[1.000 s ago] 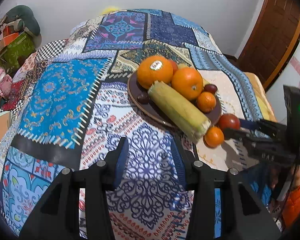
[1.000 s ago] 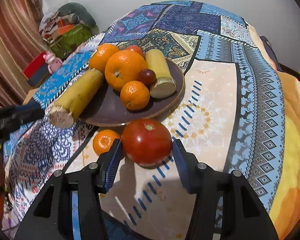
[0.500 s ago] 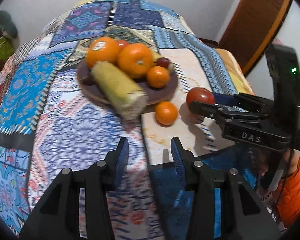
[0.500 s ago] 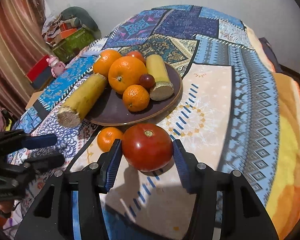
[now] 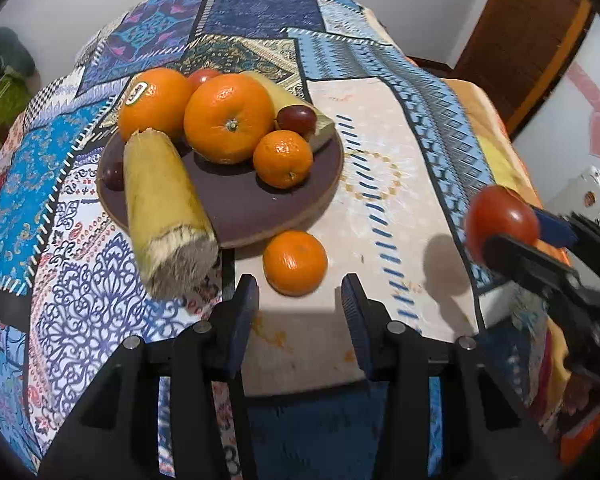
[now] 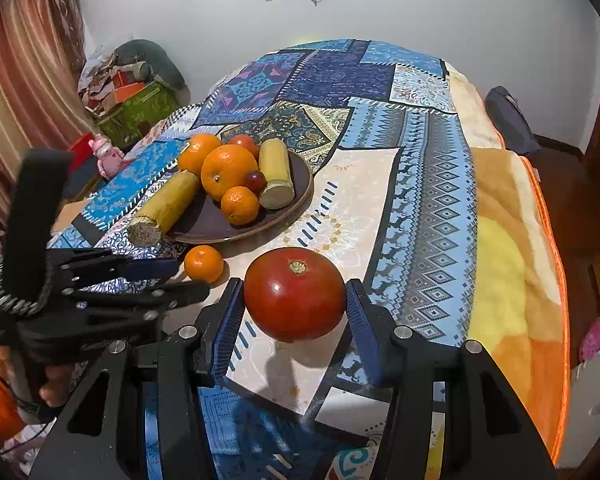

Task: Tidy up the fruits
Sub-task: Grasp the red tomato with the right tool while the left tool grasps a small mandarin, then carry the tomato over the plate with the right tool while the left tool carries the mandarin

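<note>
Though its print blurs, sticker [image 5: 137, 93] marks orange [image 5: 156, 102].

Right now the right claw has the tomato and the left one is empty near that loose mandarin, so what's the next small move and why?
Probably carry the tomato, clamped in the right claw, over to the brown plate and set it on the bare front part. It looks lifted off the cloth, casting a shadow below. The left claw sits open just short of the loose mandarin.
</note>
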Available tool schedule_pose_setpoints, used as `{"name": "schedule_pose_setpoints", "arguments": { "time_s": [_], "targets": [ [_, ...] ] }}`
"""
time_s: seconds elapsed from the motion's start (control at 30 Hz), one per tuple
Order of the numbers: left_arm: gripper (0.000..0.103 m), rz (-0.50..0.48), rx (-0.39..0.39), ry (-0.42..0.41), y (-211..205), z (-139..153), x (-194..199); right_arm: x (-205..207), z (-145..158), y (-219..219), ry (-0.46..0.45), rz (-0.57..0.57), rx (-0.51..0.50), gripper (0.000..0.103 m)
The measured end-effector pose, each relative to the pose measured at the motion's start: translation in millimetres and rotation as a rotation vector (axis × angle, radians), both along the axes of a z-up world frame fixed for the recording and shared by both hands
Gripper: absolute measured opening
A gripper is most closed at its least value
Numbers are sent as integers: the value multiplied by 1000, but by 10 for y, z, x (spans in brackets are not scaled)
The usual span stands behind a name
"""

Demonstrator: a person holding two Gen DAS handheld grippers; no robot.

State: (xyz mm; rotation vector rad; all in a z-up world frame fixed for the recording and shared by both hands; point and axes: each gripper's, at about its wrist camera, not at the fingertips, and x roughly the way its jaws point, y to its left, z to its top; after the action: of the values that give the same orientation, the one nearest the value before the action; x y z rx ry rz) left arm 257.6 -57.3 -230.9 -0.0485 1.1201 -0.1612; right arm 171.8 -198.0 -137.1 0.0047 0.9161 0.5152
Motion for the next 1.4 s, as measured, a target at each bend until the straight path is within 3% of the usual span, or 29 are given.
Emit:
{"name": "schedule_pose_setpoints", "arguments": {
  "time_s": [0.2, 0.3, 0.47, 0.67, 1.03, 1.4],
  "targets": [
    [41, 13, -12, 25, -8, -80, 143, 10, -53, 3, 9, 5, 10, 48],
    [35, 9, 7, 15, -38, -93, 161, 9, -71, 1, 14, 6, 9, 48],
    [34, -12, 13, -7, -94, -51, 114, -1, -43, -3, 10, 1, 9, 48],
    [34, -23, 12, -87, -42, 249, -107, -12, 3, 49, 3, 6, 9, 48],
    [34, 29, -17, -237, 454, 899, -321, 118, 93, 507, -26, 67, 22, 48],
    [34, 74, -38, -206, 789, 734, 69, 430, -21, 947, -23, 100, -7, 48]
  ]
}}
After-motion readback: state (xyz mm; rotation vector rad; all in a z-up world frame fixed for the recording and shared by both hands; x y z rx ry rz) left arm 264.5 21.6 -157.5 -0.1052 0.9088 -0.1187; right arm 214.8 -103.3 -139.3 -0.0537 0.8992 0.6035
